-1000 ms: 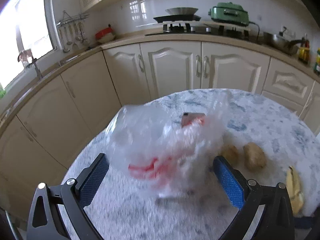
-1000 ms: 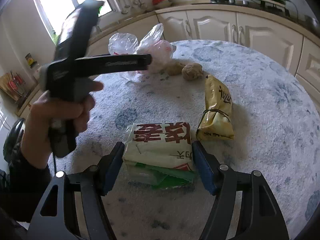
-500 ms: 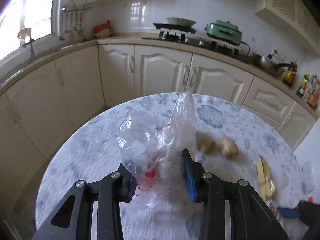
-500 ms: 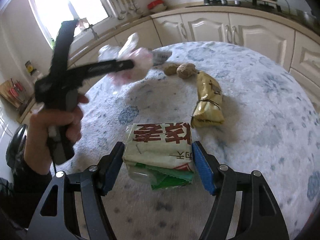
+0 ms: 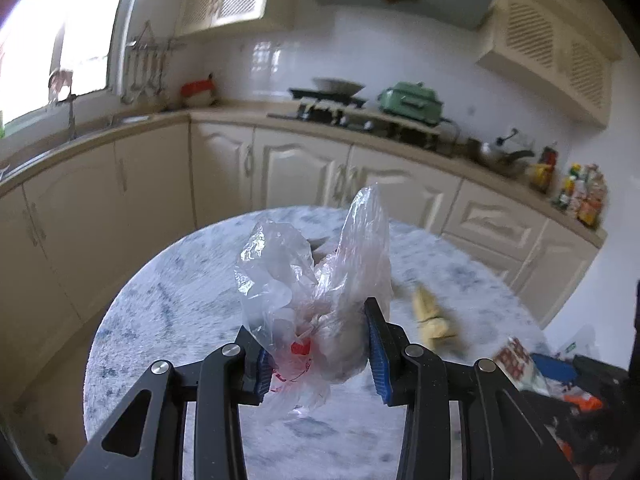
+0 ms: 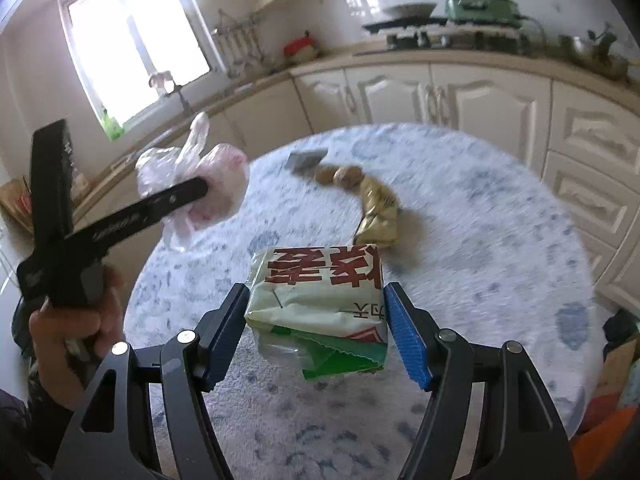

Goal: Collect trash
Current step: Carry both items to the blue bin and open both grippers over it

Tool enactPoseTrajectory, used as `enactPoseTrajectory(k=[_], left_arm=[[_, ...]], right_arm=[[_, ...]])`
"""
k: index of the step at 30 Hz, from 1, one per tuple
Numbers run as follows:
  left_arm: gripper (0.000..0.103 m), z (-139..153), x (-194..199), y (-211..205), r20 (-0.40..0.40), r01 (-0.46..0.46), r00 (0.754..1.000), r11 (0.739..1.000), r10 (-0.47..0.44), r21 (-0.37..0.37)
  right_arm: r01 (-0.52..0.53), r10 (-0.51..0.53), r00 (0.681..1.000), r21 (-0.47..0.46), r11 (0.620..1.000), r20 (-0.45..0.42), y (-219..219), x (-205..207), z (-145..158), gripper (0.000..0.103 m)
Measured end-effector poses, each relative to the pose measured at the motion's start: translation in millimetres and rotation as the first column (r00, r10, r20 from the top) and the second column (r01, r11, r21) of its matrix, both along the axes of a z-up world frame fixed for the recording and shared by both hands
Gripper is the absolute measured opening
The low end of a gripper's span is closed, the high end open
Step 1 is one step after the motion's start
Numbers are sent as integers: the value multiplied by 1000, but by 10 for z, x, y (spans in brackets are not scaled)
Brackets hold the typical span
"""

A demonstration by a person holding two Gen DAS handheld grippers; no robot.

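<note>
Kitchen, round marbled table [image 6: 460, 216]. Left gripper [image 5: 316, 354] pinches clear plastic bag [image 5: 316, 280], lifted off table. Right gripper [image 6: 316, 320] clamps snack pack [image 6: 320, 292]. Step: carrying; next needs a bin, none seen. Yellow wrapper [image 6: 378, 212] lies beyond right tips.

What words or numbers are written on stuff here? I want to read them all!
Cream and green packet in the right tongs: big red Chinese characters, upside down, unreadable here.
Clear plastic bag in the left tongs: red print, too crumpled.
Left tongs' black arm: blurred lettering.
</note>
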State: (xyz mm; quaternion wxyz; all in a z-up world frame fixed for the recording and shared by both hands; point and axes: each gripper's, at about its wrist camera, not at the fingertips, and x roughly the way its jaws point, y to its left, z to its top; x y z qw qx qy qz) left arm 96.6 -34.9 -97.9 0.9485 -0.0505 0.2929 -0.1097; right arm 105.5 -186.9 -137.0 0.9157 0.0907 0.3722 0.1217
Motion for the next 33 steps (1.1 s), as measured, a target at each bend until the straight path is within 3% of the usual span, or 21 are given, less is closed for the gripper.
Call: enactPoseTrajectory(k=[13,19,26,33], left_arm=[[36,323,-618,-658,100,160,982,987,-158,-6],[36,393,-453,-891,120,238,965,971,-235,-15],[36,423,-239,-1275,120,358,929,933,-351,-39],[36,399,101,-1837,71,496,868,865,-492,-73]], right_arm=[[214,-218,966,44,976,139,-781,-395,531,70],[315,-319,931,53,948,177,-1156,-616,673,70],[425,-429,882,62,903,195,-1628,-912,773,70],[564,-564,806,53,824,180,-2228,-1294,700,70]])
